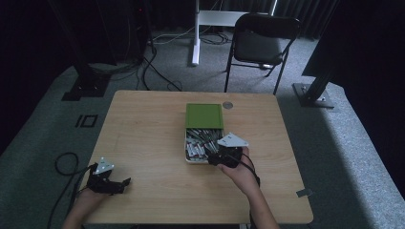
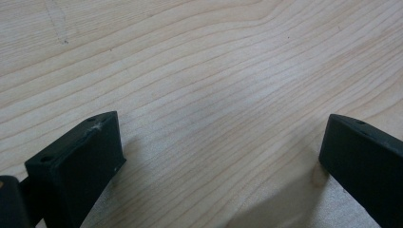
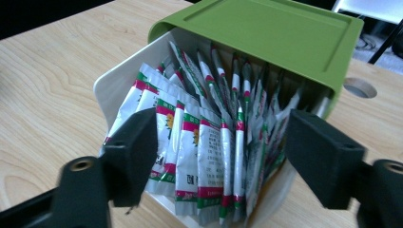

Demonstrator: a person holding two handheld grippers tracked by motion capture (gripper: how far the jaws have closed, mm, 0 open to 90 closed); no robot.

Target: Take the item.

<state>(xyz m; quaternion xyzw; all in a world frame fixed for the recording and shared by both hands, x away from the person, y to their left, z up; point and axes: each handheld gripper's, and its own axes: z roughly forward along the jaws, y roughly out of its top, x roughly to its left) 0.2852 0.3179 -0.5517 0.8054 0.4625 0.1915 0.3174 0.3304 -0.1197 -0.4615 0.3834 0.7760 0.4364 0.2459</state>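
You are holding the right claw (image 3: 221,156) wide over light, slippery sachets (image 3: 199,142)—pinch one's top edge—while the left claw (image 2: 218,161), at 7 o'clock, is gaping on the counter (image 2: 199,71).

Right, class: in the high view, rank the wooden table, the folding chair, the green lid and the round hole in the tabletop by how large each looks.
1. Wooden table, clearly largest.
2. Folding chair; it stands farther from the camera, so its true size may be understated.
3. Green lid.
4. Round hole, smallest.
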